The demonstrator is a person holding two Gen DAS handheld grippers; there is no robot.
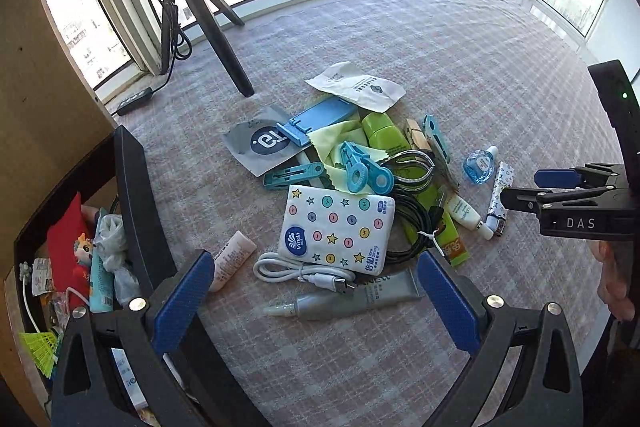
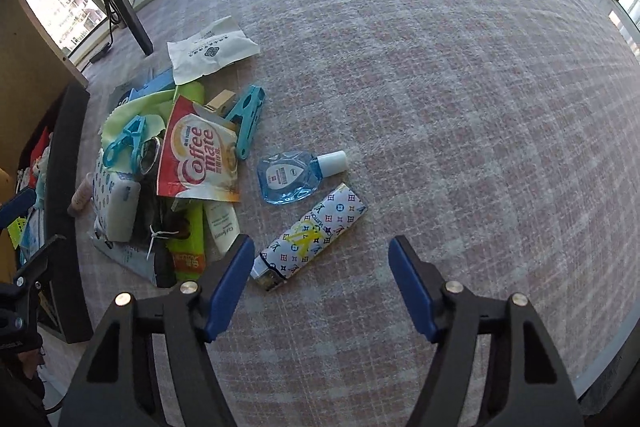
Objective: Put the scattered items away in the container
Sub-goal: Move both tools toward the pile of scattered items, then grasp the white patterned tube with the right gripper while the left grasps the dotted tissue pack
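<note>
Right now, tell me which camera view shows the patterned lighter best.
The right wrist view. There the patterned lighter lies large and unobstructed on the cloth, just ahead of the right gripper, beside the blue bottle. The left wrist view shows it only small and foreshortened near the right edge of the pile.

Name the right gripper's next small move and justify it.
Probably lower the right gripper over the patterned lighter and close. Its jaws are open and empty, and the lighter lies alone on the cloth just ahead of them, apart from the pile.
</note>
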